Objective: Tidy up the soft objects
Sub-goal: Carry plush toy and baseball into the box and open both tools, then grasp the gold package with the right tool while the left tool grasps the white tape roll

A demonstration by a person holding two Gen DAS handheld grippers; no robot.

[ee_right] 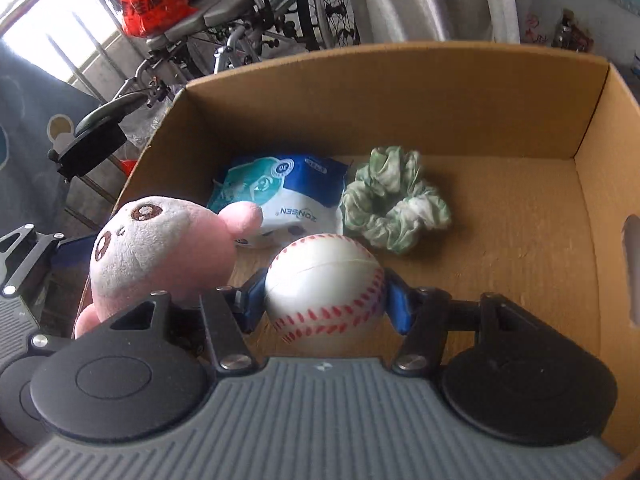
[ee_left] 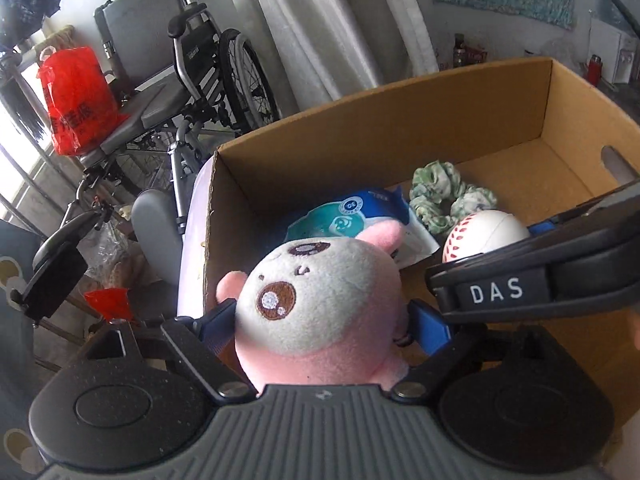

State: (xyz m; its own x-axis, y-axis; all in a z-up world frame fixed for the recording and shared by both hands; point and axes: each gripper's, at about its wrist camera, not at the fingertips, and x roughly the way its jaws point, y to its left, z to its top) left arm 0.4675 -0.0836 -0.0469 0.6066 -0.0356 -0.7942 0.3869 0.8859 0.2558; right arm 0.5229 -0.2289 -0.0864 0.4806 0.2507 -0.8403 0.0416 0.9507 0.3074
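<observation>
- Left gripper (ee_left: 324, 320): clamped on the plush toy (ee_left: 320, 300), held over the near left corner of the box (ee_left: 400, 120).
- Right gripper (ee_right: 324, 300): clamped on the baseball (ee_right: 324, 288), above the box floor, nearer the middle.
- Box contents, counted: one scrunchie (ee_right: 396, 204), one tissue pack (ee_right: 288, 196), both at the far wall.

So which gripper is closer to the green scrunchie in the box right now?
The right. The right gripper, holding the baseball, sits just in front of the green scrunchie. The left gripper, with the pink plush, is further off over the box's left edge.
</observation>
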